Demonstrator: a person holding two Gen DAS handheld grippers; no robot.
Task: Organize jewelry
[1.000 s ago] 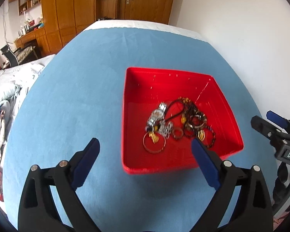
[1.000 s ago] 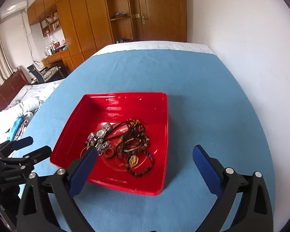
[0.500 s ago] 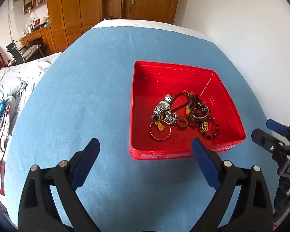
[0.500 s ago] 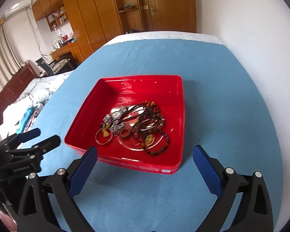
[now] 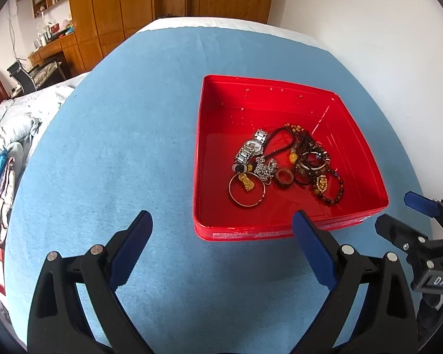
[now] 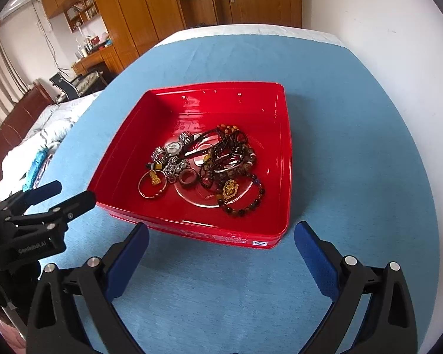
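so over the last second both cameras backed off and came up a bit: the red tray point(image 5: 366, 153) sat further away and more of its near wall showed than a moment earlier. the jewelry pile point(image 5: 283, 165) inside hadn't budged, watch, bangle and bead bracelets all tangled mid-tray on the blue worktop point(image 5: 118, 147). left tongs point(image 5: 221, 247) and right tongs point(image 6: 221, 253) were both spread wide, holding nothing, short of the tray's near edge. my read: just a reposition. whether that heap was waiting for sorting or already gathered there, couldn't tell.
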